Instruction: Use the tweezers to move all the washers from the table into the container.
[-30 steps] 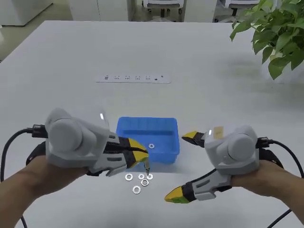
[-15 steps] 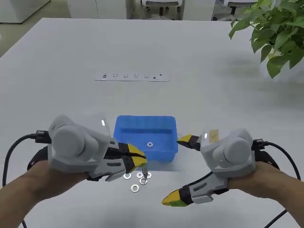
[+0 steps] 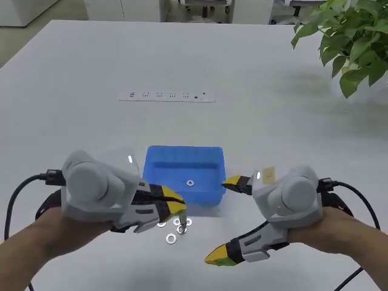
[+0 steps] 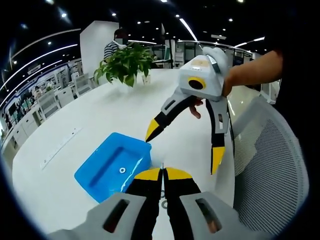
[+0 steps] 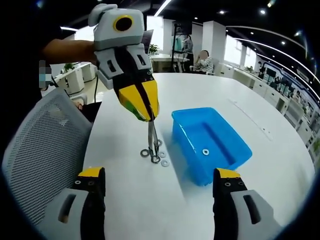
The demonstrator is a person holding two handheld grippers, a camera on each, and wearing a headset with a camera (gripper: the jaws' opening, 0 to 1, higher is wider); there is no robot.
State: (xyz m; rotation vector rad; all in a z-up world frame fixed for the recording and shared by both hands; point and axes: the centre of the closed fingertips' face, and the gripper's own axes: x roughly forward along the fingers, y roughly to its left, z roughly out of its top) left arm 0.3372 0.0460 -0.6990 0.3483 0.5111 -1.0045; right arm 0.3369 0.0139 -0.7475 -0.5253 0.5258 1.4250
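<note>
Left claw (image 3: 179, 203) is closed on the tweezers (image 5: 152, 137), whose tips point down among the loose washers (image 3: 176, 228) on the white surface (image 3: 273, 109), just in front of the blue container (image 3: 173, 173). A single washer (image 3: 190, 182) lies inside the container. Right claw (image 3: 227, 219) stands wide open, holding nothing, near the container's right side.

Blue container (image 3: 184, 150) holding one washer (image 3: 190, 182), loose washers (image 3: 171, 238) beside it, tweezers (image 5: 152, 139) upright
</note>
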